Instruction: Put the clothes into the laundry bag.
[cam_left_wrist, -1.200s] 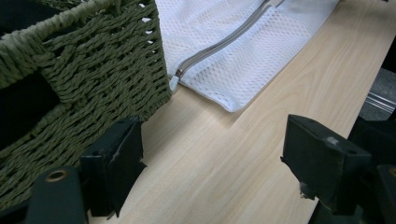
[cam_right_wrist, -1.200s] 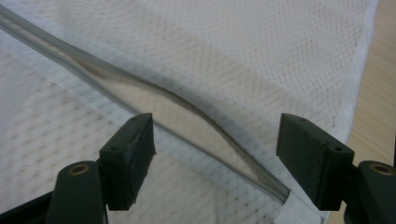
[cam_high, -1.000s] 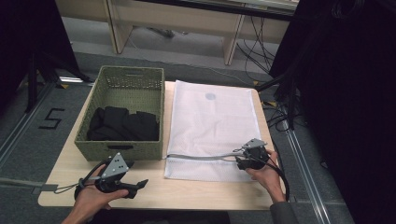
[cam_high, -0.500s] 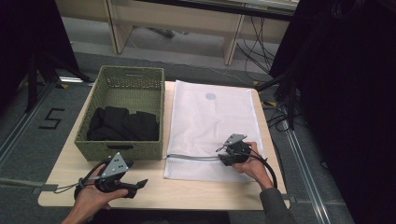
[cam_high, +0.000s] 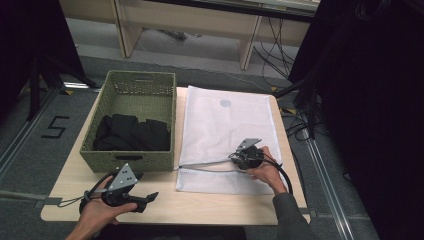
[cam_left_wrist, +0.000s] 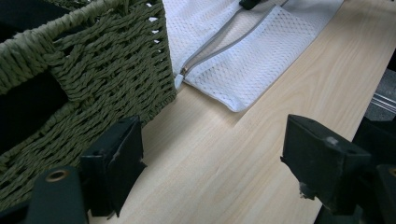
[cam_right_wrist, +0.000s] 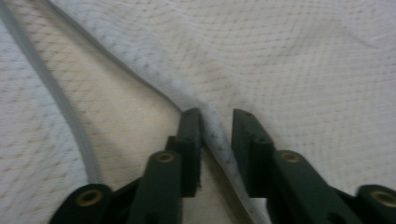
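We saw the white mesh bag (cam_high: 222, 130) lying flat on the table (cam_high: 210, 205), its left edge just beside the woven basket (cam_high: 131, 162), its zipper (cam_left_wrist: 219, 46) parted; bare wood ran along the table's near edge; the basket held dark clothing (cam_high: 131, 134); our right gripper (cam_right_wrist: 217, 128) pinched a ridge of the bag's opening, jaws narrow; our left gripper (cam_left_wrist: 212, 158) stood wide, empty, near the basket's corner.

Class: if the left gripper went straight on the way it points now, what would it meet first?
Probably the mesh bag. The left gripper has its jaws wide open over bare table, the basket just off to one side. Depth is unclear, so it might clip the basket's corner first.
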